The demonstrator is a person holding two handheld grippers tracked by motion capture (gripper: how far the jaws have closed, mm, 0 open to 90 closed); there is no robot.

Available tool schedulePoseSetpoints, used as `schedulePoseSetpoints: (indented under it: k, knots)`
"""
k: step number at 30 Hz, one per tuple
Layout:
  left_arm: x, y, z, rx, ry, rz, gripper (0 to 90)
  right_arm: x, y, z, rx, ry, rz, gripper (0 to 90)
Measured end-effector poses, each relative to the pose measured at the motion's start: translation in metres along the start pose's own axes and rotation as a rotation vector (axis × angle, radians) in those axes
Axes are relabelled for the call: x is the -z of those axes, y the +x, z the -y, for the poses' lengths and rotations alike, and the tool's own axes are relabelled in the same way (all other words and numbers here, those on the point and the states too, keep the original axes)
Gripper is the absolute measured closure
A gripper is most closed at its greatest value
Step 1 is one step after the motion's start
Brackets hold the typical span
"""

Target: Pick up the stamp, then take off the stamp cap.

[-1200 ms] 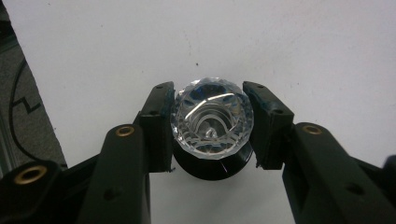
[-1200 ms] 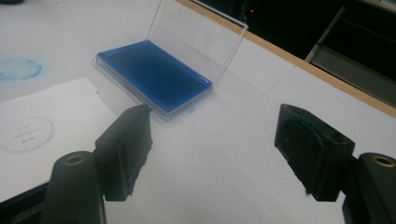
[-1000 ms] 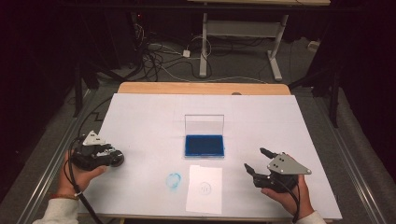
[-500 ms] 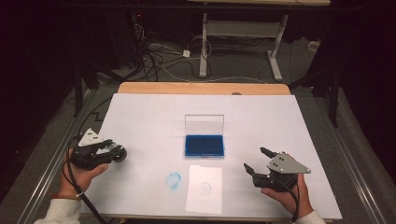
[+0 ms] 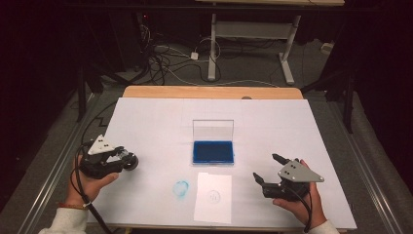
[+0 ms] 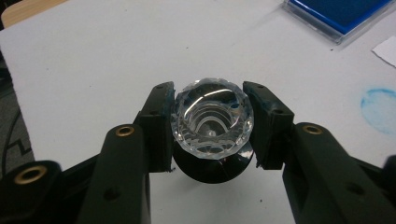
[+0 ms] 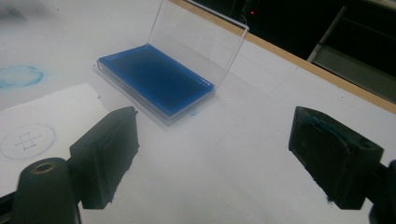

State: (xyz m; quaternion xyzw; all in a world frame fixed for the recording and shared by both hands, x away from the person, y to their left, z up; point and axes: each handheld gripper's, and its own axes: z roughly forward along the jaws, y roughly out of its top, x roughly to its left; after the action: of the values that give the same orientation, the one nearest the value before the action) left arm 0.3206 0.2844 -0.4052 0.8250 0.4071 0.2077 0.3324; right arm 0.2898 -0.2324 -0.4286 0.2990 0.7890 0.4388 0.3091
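Since the earlier frame, the right gripper (image 5: 265, 169) had just been spreading its jaws, nothing between them, near the paper slip (image 5: 213, 197). At the table's left, the left gripper (image 6: 209, 128) pinched a clear faceted stamp (image 6: 212, 120). Farther off sat the open blue ink pad (image 5: 213, 151).

Bright white surface, dark room around it

In the high view the surface (image 5: 146, 122) is evenly lit from above while the floor and frame edges sink into black. The faceted clear knob (image 6: 212, 121) catches curved glare; the black jaws beside it blur softly. The right gripper view looks hazy, smeared toward its upper left.
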Motion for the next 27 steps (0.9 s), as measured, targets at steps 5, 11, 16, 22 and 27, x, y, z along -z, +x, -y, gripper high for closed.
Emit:
schedulePoseSetpoints:
  k: [5, 11, 16, 22, 27]
  knots:
    - [-0.002, -0.006, -0.003, -0.01, -0.01, 0.028, 54.5, 0.0, -0.003, 0.001, -0.019, 0.001, 0.006, 16.3]
    - [-0.006, -0.014, -0.01, -0.04, -0.016, 0.053, 54.5, -0.001, -0.001, 0.003, -0.01, 0.012, -0.005, 17.2]
    - [-0.009, -0.023, -0.015, -0.068, -0.017, 0.076, 54.5, 0.0, 0.0, 0.004, -0.004, 0.016, -0.008, 17.2]
    - [-0.014, -0.036, -0.025, -0.108, -0.017, 0.102, 54.5, 0.002, 0.002, 0.005, -0.004, 0.015, -0.013, 17.7]
    - [-0.019, -0.044, -0.033, -0.132, -0.026, 0.124, 54.5, 0.002, 0.001, 0.005, 0.001, 0.016, -0.015, 17.8]
